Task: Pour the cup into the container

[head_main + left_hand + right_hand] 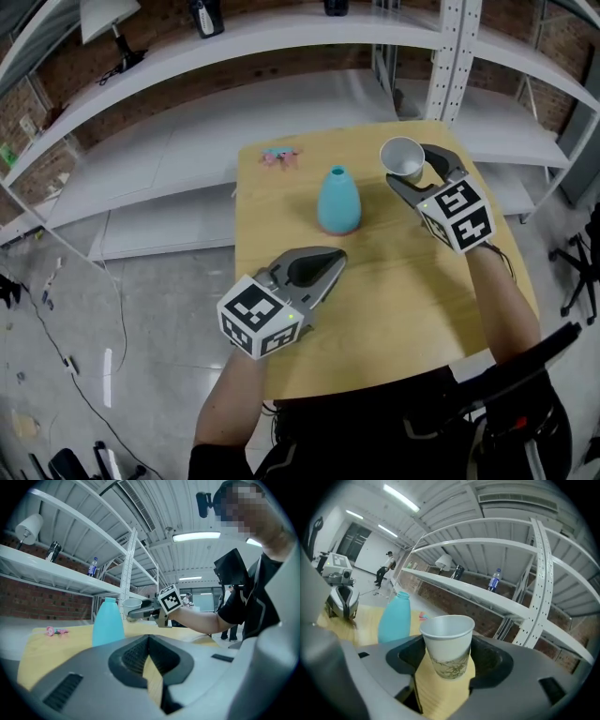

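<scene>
A white paper cup [403, 157] with a grey-green print is held upright above the table's far right corner, my right gripper [411, 174] shut on it. The right gripper view has the cup [447, 645] filling the gap between the jaws. A light blue bottle-shaped container [338, 201] stands upright mid-table, left of the cup; it also shows as the container [395, 618] and the container [108, 622]. My left gripper [319, 272] hovers over the table's near left part, jaws closed together with nothing between them, the left gripper [149, 644] pointing at the container.
The small wooden table [394, 300] carries a small pink and blue object [279, 157] at its far left corner. White metal shelving [281, 37] curves behind, with bottles on it. A person's arm and dark clothing sit at the near table edge.
</scene>
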`<state>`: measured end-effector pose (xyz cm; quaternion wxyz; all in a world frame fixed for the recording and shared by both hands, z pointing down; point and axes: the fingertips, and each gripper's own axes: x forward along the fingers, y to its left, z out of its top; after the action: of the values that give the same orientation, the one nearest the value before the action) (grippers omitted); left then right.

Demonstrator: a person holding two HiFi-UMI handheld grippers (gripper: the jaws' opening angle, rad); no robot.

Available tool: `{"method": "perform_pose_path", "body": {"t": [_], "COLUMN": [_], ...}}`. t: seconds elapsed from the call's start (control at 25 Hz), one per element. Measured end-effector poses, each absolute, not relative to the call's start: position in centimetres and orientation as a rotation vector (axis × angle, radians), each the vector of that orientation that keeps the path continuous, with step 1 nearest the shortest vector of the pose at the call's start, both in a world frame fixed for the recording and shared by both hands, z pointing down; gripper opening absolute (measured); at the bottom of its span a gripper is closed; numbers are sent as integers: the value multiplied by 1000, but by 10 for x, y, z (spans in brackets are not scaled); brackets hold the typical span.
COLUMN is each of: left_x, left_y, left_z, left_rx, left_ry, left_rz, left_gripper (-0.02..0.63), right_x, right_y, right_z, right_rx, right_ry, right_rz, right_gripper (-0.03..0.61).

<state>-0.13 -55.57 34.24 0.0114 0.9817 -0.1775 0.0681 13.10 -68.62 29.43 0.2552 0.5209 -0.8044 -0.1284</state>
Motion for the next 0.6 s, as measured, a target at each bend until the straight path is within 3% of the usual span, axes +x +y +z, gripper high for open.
{"method": "perform_pose_path", "body": {"t": [0.6], "left_x": [-1], "left_y": [-558], "left_z": [340], "left_rx": [3051], "left_ry": [-580], "left_rz": [221], "left_gripper": [2], "right_x": [196], "right_y": [-692], "right_z": [323], "right_rx": [1593], "right_ry": [-2319], "right_rz": [59], "right_gripper": [305]}}
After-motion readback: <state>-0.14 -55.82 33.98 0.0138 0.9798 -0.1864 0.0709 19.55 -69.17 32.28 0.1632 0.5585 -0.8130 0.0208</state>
